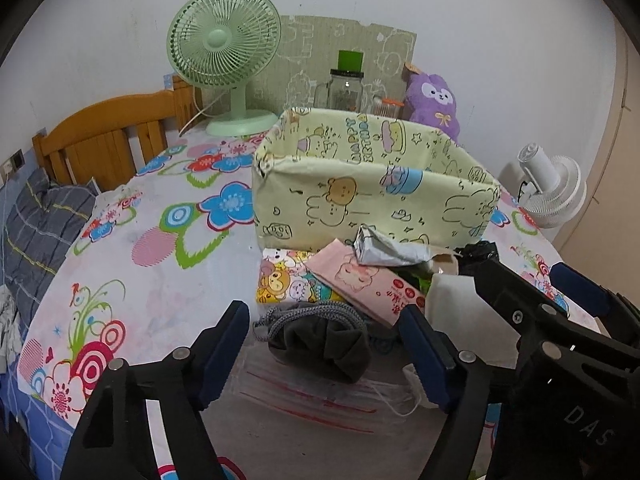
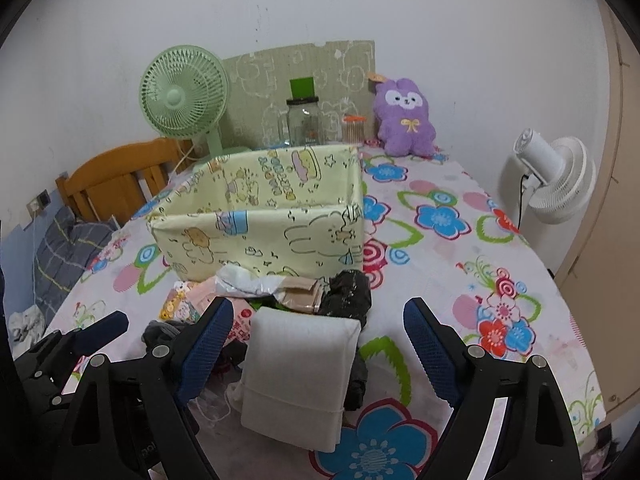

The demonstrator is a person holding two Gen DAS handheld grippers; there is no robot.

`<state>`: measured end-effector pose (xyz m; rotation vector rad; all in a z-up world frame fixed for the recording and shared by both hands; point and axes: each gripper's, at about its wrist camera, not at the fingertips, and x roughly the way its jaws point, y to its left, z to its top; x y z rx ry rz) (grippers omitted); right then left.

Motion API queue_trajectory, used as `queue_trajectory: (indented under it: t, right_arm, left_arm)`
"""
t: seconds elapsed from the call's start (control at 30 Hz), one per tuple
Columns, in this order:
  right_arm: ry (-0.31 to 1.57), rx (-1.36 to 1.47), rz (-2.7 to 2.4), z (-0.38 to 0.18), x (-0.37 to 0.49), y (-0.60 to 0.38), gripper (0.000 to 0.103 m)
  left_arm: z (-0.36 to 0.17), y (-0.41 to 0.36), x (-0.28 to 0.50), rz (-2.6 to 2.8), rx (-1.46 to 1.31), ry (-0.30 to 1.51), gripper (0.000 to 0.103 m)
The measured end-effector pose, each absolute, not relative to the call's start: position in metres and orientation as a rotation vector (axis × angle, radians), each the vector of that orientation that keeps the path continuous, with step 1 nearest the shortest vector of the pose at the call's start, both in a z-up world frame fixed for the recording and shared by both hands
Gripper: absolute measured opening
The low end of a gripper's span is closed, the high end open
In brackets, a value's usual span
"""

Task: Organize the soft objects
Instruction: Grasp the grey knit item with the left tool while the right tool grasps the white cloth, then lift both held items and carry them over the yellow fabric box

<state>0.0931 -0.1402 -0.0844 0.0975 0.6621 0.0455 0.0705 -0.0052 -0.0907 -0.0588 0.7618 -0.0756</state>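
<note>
A pale yellow cartoon-print fabric box (image 1: 372,196) stands open on the flowered table; it also shows in the right wrist view (image 2: 260,224). A pile of soft things lies in front of it: a dark grey drawstring pouch (image 1: 320,344), a pink tissue pack (image 1: 368,284), a cartoon pack (image 1: 288,280), a silver wrapper (image 1: 388,248), a black bag (image 2: 344,292) and a white folded pad (image 2: 300,376). My left gripper (image 1: 324,352) is open, its fingers on either side of the grey pouch. My right gripper (image 2: 320,348) is open around the white pad.
A green desk fan (image 1: 224,60), a glass jar (image 1: 344,88) and a purple plush rabbit (image 1: 436,100) stand at the table's back. A white fan (image 2: 548,180) stands to the right, off the table. A wooden headboard (image 1: 108,136) and bedding are on the left.
</note>
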Motion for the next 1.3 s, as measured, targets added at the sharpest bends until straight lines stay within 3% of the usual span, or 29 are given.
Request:
queue_trajectory:
  t: [0.13, 0.4, 0.73, 1.3]
  right_arm:
    - [0.684, 0.099, 0.049, -0.091, 0.097, -0.138, 0.089]
    - [0.752, 0.121, 0.037, -0.108, 0.109, -0.134, 0.089]
    - [0.785, 0.133, 0.05, -0.113, 0.114, -0.127, 0.061]
    - [0.716, 0.147, 0.053, -0.081, 0.102, -0.126, 0.057]
  left_arm:
    - [-0.096, -0.006, 0.072, -0.078, -0.058, 0.772, 0.075]
    - [-0.106, -0.008, 0.077, -0.055, -0.029, 0.786, 0.057]
    - [-0.104, -0.012, 0.075, -0.065, 0.0, 0.766, 0.045]
    - [-0.073, -0.012, 0.062, -0.087, -0.024, 0.704, 0.035]
